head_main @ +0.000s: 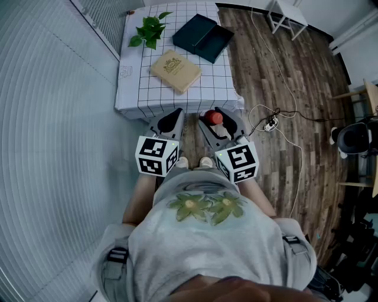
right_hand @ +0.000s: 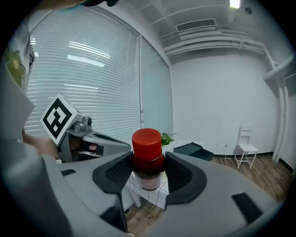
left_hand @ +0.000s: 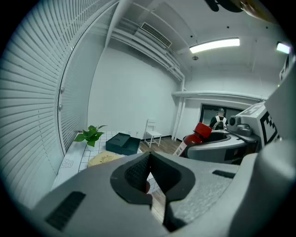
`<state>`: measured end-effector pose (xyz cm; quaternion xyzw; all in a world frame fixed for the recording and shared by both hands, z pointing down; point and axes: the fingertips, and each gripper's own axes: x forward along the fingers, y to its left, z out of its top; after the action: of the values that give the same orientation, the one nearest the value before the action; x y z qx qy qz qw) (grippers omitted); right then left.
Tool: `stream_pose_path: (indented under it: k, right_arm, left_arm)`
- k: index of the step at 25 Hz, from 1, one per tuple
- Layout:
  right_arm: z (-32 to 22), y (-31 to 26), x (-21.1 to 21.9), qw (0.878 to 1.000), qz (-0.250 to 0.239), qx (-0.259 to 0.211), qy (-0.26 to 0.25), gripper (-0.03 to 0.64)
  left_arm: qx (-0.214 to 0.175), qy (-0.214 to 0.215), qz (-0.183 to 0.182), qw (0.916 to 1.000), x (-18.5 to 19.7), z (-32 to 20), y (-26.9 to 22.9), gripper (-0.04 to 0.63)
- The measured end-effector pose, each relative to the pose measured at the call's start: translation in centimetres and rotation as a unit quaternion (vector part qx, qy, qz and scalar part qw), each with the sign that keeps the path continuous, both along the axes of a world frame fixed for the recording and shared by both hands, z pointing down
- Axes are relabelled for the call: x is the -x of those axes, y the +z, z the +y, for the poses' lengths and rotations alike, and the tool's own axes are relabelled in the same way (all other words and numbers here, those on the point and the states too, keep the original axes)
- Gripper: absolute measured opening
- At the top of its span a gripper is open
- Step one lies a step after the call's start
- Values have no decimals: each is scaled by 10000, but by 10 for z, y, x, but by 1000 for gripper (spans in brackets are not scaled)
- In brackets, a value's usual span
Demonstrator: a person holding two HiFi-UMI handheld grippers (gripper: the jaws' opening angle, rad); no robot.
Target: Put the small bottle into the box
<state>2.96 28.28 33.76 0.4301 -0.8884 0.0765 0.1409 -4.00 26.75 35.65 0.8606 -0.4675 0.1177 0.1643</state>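
here, right gripper grips the small bottle short of the table's near edge.
left gripper closed, empty; the box lies open at the table's far right corner.

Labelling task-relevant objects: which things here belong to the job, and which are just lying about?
Job: small bottle, right hand-held gripper holding it, dark open box.
Lying about: plant, tan flat item, white chair, floor cable.

Wood-plank floor, slatted blinds, white chair, ceiling strip light
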Motion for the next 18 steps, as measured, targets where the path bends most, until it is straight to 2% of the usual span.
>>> stream_pose_path:
  k: [6,18]
  right_arm:
    - [2,-4,-5,9999,-47,-28,-153,218]
    - [8,2,-47,9991,-104,-79,-402,218]
  left_arm:
    - [32,-15,65,10000,-11,0,-3,7]
    - [95,-391,108,9991,-47,13,8,8]
